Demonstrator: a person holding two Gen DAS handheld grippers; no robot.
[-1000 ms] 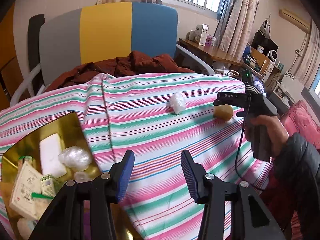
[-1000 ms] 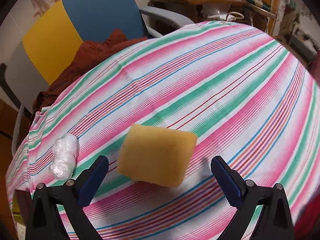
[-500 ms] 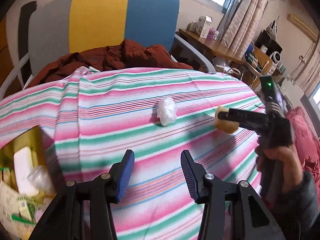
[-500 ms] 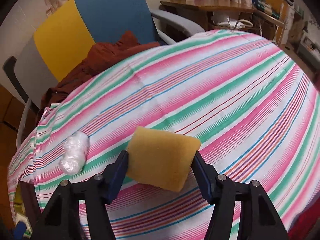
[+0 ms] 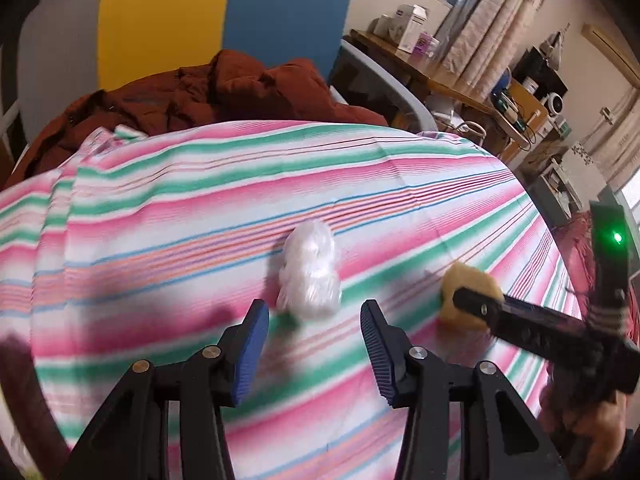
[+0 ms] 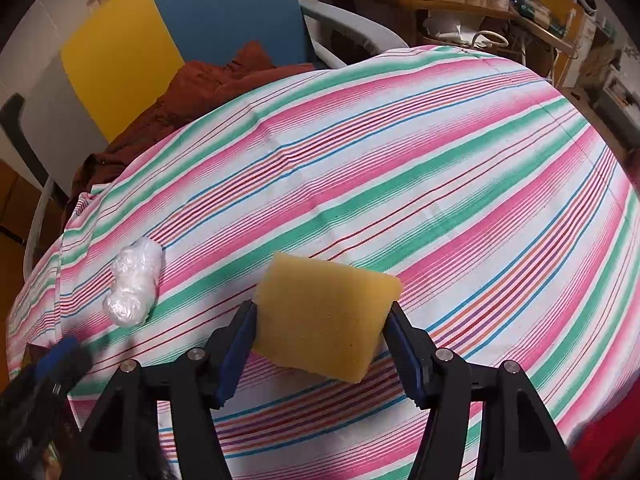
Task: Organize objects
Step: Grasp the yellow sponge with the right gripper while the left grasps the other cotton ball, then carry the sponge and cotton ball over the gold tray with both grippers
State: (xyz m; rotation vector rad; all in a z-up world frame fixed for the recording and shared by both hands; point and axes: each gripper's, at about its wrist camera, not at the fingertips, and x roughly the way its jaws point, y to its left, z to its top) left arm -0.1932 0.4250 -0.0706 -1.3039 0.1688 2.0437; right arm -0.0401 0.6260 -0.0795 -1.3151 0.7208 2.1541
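pinching yellow sponge (image 6: 326, 322) widthwise, right gripper (image 6: 322, 344) fingers closed; left gripper (image 5: 314, 344) fingers spread, empty.

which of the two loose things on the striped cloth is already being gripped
The yellow rectangular sponge, shut between the right hand-held gripper fingers. The crumpled clear plastic wrap lies free ahead of the open left hand-held gripper.

The left wrist view looks forward low over the striped tablecloth (image 5: 200, 208), close to the crumpled plastic wrap (image 5: 310, 276), though motion blur softens it. The right wrist view looks down more steeply, close to the yellow sponge (image 6: 324, 320). Both share wrap, sponge, cloth and the chair (image 6: 180, 20) behind.
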